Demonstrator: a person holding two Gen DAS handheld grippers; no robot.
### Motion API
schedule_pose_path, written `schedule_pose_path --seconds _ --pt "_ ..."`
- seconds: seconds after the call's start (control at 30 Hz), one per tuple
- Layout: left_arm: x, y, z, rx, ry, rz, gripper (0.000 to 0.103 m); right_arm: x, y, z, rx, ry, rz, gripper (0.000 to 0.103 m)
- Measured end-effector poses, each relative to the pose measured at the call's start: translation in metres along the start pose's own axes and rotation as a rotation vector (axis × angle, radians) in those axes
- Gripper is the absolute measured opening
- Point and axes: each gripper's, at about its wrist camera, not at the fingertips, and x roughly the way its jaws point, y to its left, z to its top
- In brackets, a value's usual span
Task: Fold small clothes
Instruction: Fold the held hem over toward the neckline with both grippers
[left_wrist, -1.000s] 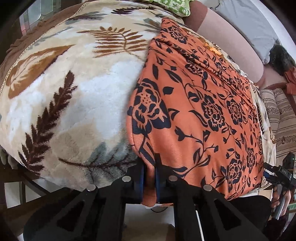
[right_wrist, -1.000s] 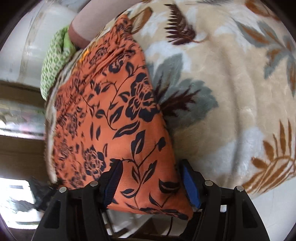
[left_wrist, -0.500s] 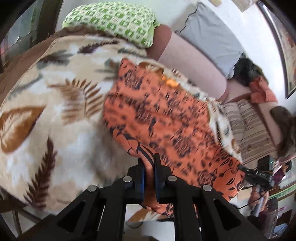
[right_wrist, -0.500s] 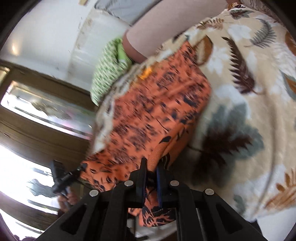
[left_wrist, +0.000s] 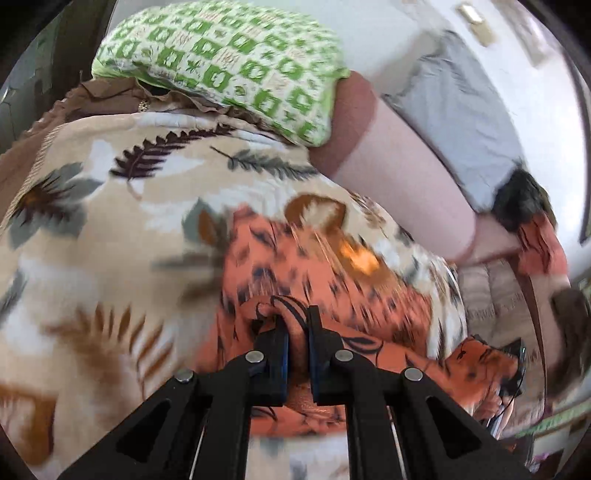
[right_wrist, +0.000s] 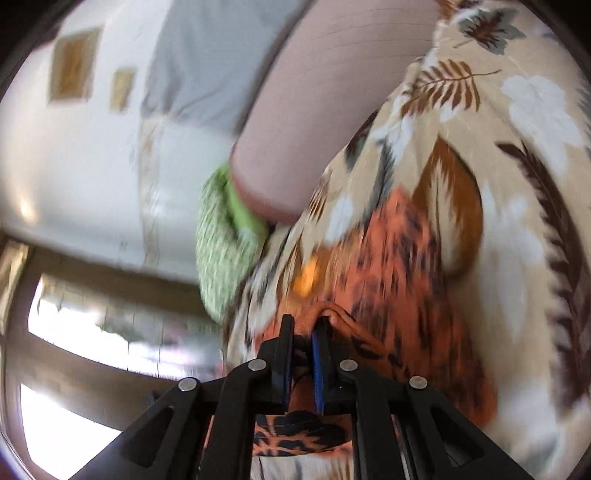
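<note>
An orange garment with a dark floral print (left_wrist: 325, 273) lies on a cream leaf-patterned blanket (left_wrist: 110, 229). My left gripper (left_wrist: 297, 325) is shut on the garment's near left corner and holds it lifted, the cloth bunched between the fingers. My right gripper (right_wrist: 303, 332) is shut on the near right corner of the same garment (right_wrist: 391, 258), also lifted. The near edge hangs folded up between both grippers; the far part rests on the blanket (right_wrist: 517, 184). Both views are motion-blurred.
A green-and-white patterned pillow (left_wrist: 229, 62) lies at the head of the bed, beside a pink bolster (left_wrist: 402, 173) and a grey cushion (left_wrist: 465, 122). Dark and orange clothes (left_wrist: 532, 221) pile at the far right. A bright window (right_wrist: 74, 332) is left of the bed.
Both grippers have lifted the garment's near edge and carried it forward toward the pillows. The right gripper closed on the cloth after being open a second ago.
</note>
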Motion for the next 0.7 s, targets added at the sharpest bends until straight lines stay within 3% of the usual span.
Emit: schedule_pose_path --seconds 0.13,0.23,0.27,0.3,0.4,0.47,0.53,0.57,0.7 --pt "0.062 0.027 0.049 -0.099 -0.013 0.063 0.010 0.054 -0.051 0.046 0.189 -0.085 -0.026 0.014" --pt "0.101 0.044 0.053 -0.165 0.023 0.079 0.015 0.076 -0.081 0.055 0.281 -0.089 -0.068 0.015" --pt "0.101 0.044 0.050 -0.170 -0.003 0.077 0.016 0.075 -0.084 0.054 0.270 -0.103 -0.057 0.015" --pt "0.096 0.043 0.046 -0.169 -0.043 0.057 0.018 0.072 -0.082 0.052 0.249 -0.117 -0.051 0.015" --pt "0.064 0.037 0.037 -0.170 -0.187 0.000 0.036 0.058 -0.060 0.042 0.103 -0.153 -0.125 0.018" --pt "0.028 0.026 0.025 -0.161 -0.333 0.039 0.065 0.054 -0.039 0.030 0.003 -0.141 -0.154 0.018" --pt "-0.006 0.014 0.010 -0.143 -0.459 0.067 0.076 0.052 -0.014 0.013 -0.079 -0.116 -0.164 0.018" --pt "-0.021 0.006 -0.006 -0.141 -0.493 0.100 0.082 0.052 -0.006 0.005 -0.115 -0.099 -0.166 0.018" --pt "-0.027 -0.005 -0.049 -0.136 -0.449 0.152 0.082 0.085 0.030 -0.042 -0.229 0.031 -0.181 0.019"
